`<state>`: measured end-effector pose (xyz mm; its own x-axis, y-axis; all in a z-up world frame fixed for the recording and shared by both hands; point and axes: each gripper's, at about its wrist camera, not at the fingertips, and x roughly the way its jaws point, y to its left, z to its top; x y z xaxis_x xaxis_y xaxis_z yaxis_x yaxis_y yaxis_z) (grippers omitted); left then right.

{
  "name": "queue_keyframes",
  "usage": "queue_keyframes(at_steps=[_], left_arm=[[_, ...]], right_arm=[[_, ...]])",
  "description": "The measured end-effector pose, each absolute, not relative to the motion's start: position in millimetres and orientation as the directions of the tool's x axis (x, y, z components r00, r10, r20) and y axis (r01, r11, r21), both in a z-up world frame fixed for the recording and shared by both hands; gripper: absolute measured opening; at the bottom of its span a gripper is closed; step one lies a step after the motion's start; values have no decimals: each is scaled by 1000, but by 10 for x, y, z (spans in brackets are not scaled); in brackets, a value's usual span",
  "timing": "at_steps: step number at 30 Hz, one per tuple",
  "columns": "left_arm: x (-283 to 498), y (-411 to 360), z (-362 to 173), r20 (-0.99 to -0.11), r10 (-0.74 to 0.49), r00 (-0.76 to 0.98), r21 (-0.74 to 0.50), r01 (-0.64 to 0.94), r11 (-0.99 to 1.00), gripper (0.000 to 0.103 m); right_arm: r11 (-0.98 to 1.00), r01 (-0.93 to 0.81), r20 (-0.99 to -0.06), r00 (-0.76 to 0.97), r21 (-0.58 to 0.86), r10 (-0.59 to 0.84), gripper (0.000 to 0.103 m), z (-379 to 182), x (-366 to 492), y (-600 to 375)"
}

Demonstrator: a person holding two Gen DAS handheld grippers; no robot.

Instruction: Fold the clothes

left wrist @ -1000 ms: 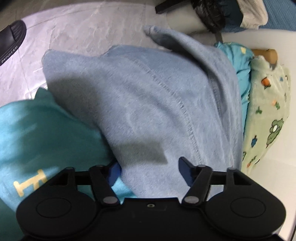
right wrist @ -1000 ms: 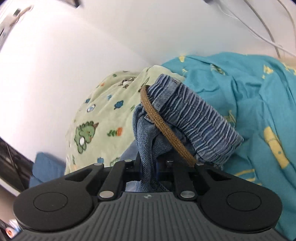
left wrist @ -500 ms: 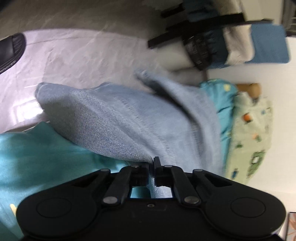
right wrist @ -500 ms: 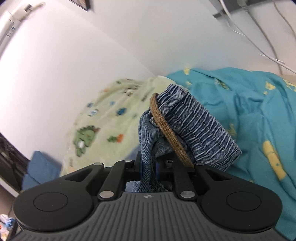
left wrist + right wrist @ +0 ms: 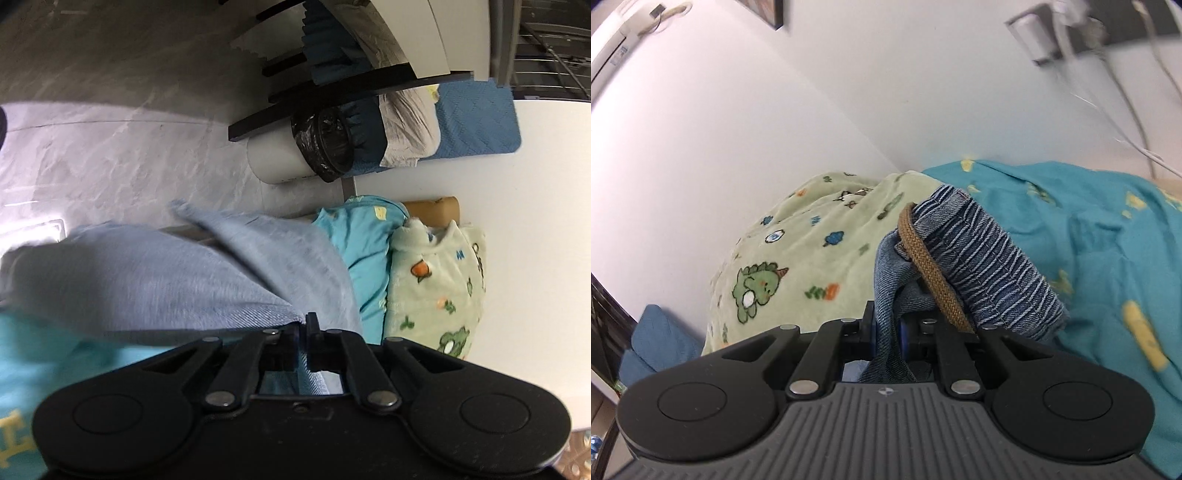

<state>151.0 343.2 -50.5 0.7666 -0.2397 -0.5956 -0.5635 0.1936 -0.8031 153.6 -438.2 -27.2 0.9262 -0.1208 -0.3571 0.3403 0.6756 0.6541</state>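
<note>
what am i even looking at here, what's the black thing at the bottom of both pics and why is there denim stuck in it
The black shape is a hand-held gripper: a person holds one in each hand, and a fisheye camera on each looks forward along its two fingers. There is no robot arm.

One picture comes from the left gripper. It is shut on the light blue cloth of a pair of jeans. The other comes from the right gripper, shut on darker denim beside the ribbed elastic waistband, where a brown drawstring hangs; this looks like the same pair of jeans.

Underneath lies a teal sheet with yellow prints, and beside it a pale green dinosaur blanket. The job is folding clothes.
</note>
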Motion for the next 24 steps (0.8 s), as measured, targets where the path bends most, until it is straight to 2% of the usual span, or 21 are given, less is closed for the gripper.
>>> queue_keyframes(at_steps=[7,15,22,24], left_arm=[[2796,3455,-562,-650,-237,722,-759,-600,252,2],[4055,3515,-1330,-748,-243,618,-662,-665,347,3],[4225,3580,-1617,-738,-315,597,-673,-624,396,8],[4181,3613,-1621,-725,-333,603,-687,-604,404,18]], right_arm=[[779,373,-395,902,505,-176,12,-50,2838,-4166],[880,386,-465,855,279,-228,12,-616,4156,-3917],[893,410,-542,801,187,-254,13,-1156,4491,-3884],[897,400,-540,804,186,-247,14,-1138,4465,-3881]])
